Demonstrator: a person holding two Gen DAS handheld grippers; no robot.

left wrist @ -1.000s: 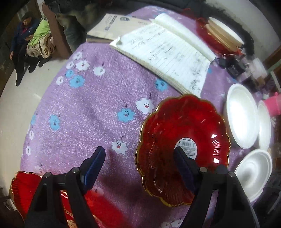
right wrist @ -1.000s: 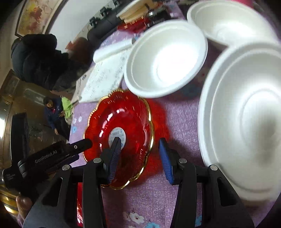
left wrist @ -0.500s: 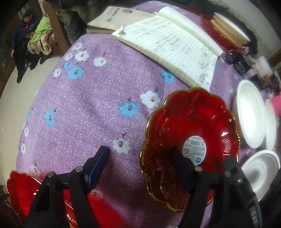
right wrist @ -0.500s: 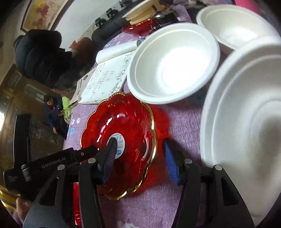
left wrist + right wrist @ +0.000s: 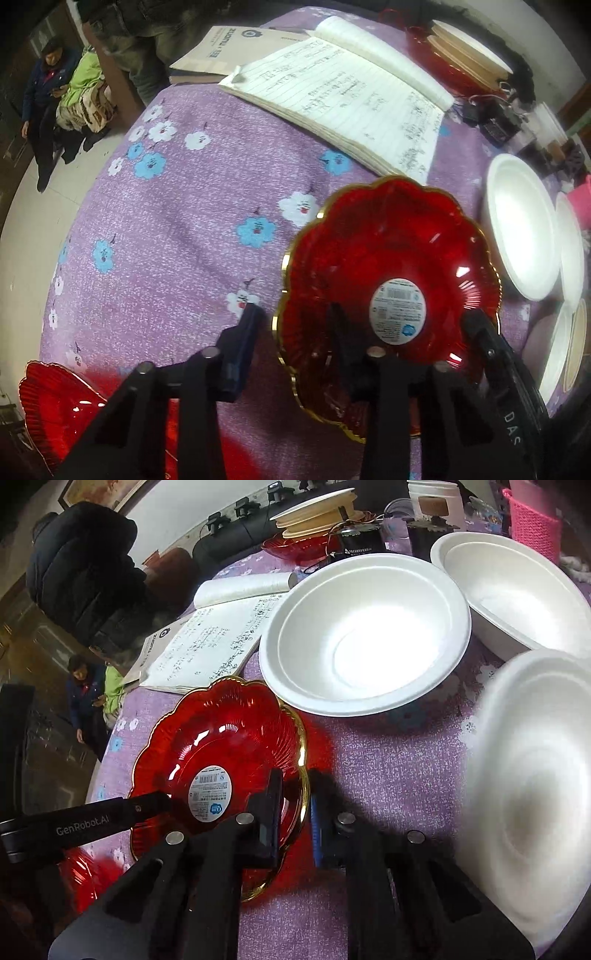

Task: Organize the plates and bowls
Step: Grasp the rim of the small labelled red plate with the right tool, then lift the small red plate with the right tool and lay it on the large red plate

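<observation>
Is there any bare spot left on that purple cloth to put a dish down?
Yes: the flowered purple cloth lies bare left of the red scalloped plate, below the open notebook. A smaller patch sits between that plate and the nearest white bowl. Around the white bowls and clutter behind them, it is crowded.

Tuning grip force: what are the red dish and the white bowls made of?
Red dish: looks like translucent glass or hard plastic, glossy, with sharp highlights, moulded ribs, a gold rim and a barcode sticker; which one is unclear. White bowls: probably foam or pulp disposables, with a matte, soft sheen and thick rolled rims.
</observation>
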